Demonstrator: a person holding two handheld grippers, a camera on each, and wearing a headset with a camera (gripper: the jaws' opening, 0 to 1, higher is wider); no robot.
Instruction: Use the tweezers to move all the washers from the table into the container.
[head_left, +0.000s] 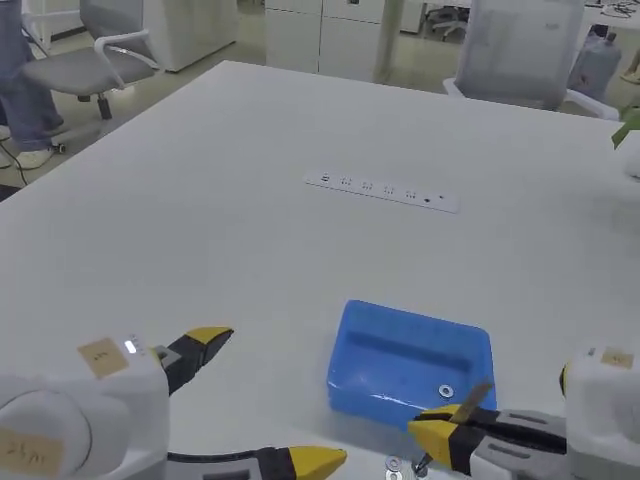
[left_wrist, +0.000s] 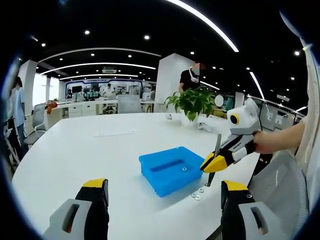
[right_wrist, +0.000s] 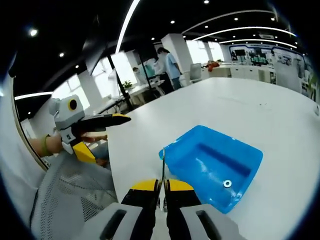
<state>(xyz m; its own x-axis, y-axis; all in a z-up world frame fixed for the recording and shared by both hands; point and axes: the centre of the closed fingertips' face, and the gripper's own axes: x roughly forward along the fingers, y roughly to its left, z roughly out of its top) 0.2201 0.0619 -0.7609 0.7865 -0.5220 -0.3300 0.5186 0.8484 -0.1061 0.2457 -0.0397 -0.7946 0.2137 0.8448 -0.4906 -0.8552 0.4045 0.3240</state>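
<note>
A blue container (head_left: 400, 350) sits near the table's front edge with one washer (head_left: 445, 391) inside it. My right gripper (head_left: 440, 432) is shut on slim tweezers (head_left: 468, 400), whose tip points down at a few washers (head_left: 393, 464) lying on the table just in front of the container. The right gripper view looks along the tweezers (right_wrist: 162, 167) toward the container (right_wrist: 215, 160) and its washer (right_wrist: 227, 183). My left gripper (head_left: 270, 400) hovers open and holding nothing to the left of the container. Its own view shows the container (left_wrist: 167, 172), the table washers (left_wrist: 198, 194) and the right gripper (left_wrist: 220, 161).
A flush power strip (head_left: 380, 190) lies in the white table's middle. Office chairs (head_left: 95, 55) stand beyond the far edges. A potted plant (left_wrist: 192, 102) rests on the table's far side, and a person (left_wrist: 192, 80) stands behind it.
</note>
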